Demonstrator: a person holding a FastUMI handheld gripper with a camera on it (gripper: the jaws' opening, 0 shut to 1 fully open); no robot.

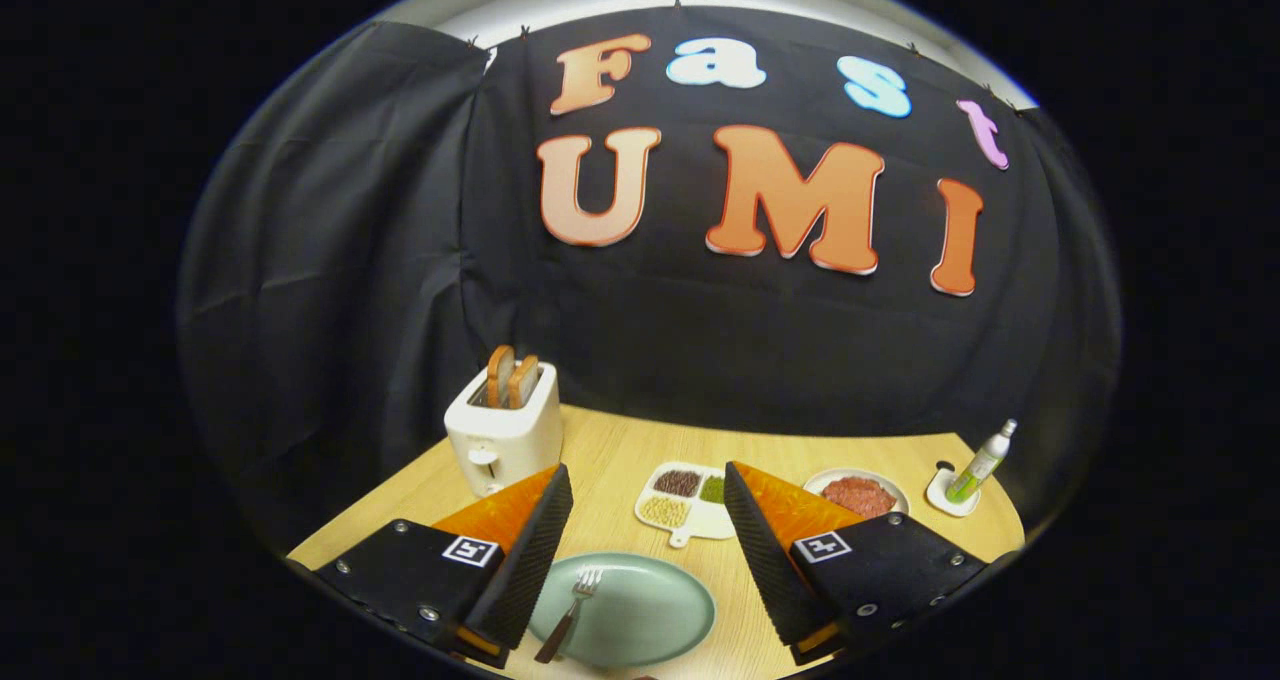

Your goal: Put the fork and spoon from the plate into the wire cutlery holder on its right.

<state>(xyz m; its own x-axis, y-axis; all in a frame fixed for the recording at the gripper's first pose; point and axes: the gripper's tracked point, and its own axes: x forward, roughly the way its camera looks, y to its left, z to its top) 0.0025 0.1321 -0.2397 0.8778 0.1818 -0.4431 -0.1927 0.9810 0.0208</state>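
- While the gripper (648,520) hangs above a wooden table (610,450), its two fingers (530,550) stand spread wide apart, grasping nothing
- Between the fingers, just ahead of them, a pale green plate (640,615) lies on the table with a fork (570,615) resting on it
- Lying on the plate's left half, the fork points its tines away from the gripper and its dark handle toward it, close beside the left finger
- Beyond the plate, between the fingertips, sits a white divided dish (690,505) with dark, green and pale yellow fillings in its compartments
- Farther left, beyond the left finger, a white toaster (503,435) stands with two slices of bread (511,378) upright in its slots
- Beyond the right finger, a white plate of reddish food (858,495) sits on the table
- To its right, a small bottle of green liquid (980,465) stands tilted on a white coaster (945,495) near the table's edge
- Black cloth closes off the booth behind the table
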